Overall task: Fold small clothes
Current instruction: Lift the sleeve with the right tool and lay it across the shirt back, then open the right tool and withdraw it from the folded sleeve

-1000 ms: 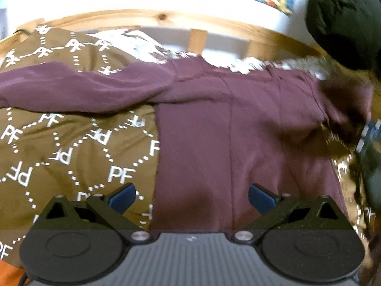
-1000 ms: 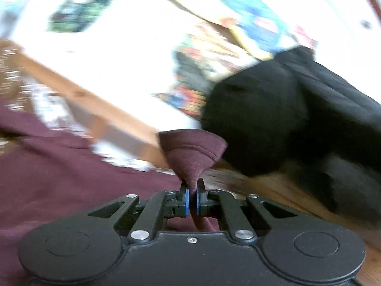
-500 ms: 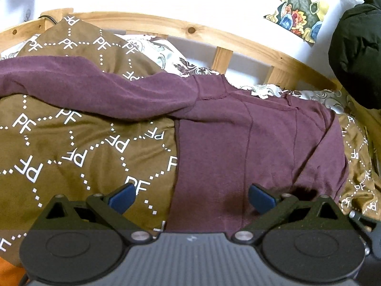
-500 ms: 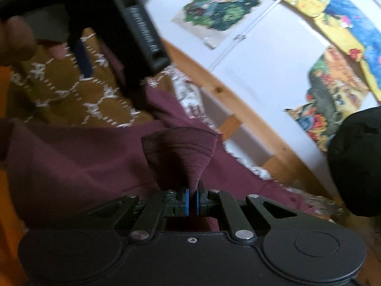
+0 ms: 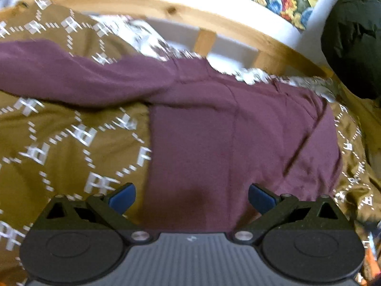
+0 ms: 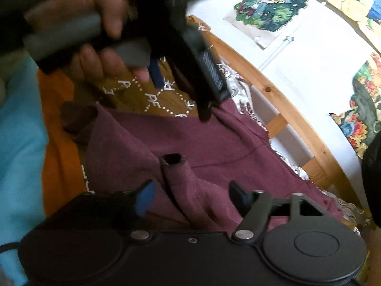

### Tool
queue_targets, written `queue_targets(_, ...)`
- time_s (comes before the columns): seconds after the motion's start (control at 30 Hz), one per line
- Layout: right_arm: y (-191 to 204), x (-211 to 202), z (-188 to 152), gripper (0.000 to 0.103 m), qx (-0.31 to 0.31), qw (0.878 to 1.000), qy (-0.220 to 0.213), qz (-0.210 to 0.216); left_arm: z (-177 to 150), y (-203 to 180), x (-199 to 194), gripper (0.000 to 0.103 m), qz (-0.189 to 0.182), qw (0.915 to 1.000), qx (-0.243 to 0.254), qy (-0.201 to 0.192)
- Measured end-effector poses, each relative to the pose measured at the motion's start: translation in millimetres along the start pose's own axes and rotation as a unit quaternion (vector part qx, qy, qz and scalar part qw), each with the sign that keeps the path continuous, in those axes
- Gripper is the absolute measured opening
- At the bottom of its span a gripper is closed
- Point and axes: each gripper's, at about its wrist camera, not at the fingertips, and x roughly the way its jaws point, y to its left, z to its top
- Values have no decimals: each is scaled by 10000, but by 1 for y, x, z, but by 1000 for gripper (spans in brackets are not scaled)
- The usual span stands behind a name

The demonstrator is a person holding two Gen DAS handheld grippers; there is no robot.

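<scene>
The right tongs (image 6: 190, 196) are opening and letting go of the sleeve cuff (image 6: 175, 166) onto the maroon top (image 5: 238, 143), while the left tongs (image 5: 191, 196) are hovering open above its hem, finishing the sleeve fold.

The maroon garment (image 5: 238, 138) is soft matt knit cloth with stitched seams. The brown bedcover (image 5: 59, 143) beneath is smooth woven cloth printed with white letters. The bed rail (image 5: 238, 28) is pale bare wood with knots. Both tools are matt black plastic with blue pads (image 5: 122, 196) and small shiny metal pivots (image 6: 241, 234). Glossy paper pictures (image 6: 269, 4) cover the wall.
</scene>
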Motion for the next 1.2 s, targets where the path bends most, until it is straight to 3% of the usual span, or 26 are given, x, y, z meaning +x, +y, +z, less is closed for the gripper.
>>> queue_targets(0.1, -26, 1, -9, 77, 340, 9960, 212, -795, -6, -9, 6, 102, -209, 9994, 217, 192)
queue_targets(0.17, -47, 11, -21, 77, 650, 9860, 544, -1436, -11, -17, 6, 102, -245, 9981, 511, 249)
queue_targets(0.23, -67, 25, -36, 77, 805, 9700, 995, -2069, -17, -26, 6, 102, -271, 9960, 787, 315)
queue_targets(0.3, -84, 45, -55, 76, 782, 9462, 1588, -2708, -23, -35, 6, 102, -195, 9934, 1053, 419)
queue_targets(0.37, -93, 64, -73, 72, 579, 9308, 2009, -2999, -28, -40, 7, 102, -126, 9913, 1212, 503)
queue_targets(0.5, -103, 90, -97, 63, 390, 9219, 2369, -3040, -30, -39, 11, 102, -135, 9913, 1124, 671)
queue_targets(0.73, -96, 124, -103, 60, -882, 9279, 2033, -2998, -30, -31, 15, 102, -124, 9926, 905, 800)
queue_targets(0.87, -96, 133, -106, 14, -1064, 9290, 2067, -2879, -31, -34, 16, 102, -106, 9919, 995, 780)
queue_targets(0.93, -99, 129, -105, 9, -936, 9305, 2026, -2904, -32, -37, 17, 102, -115, 9912, 1061, 785)
queue_targets(1.0, -107, 119, -100, 6, -432, 9342, 1851, -3017, -34, -40, 17, 102, -132, 9902, 1139, 795)
queue_targets(1.07, -125, 106, -91, 5, 612, 9358, 1602, -3081, -36, -43, 17, 102, -129, 9890, 1242, 797)
queue_targets(1.2, -163, 80, -97, 5, 3075, 9027, 1267, -2730, -43, -50, 19, 102, -38, 9854, 1498, 811)
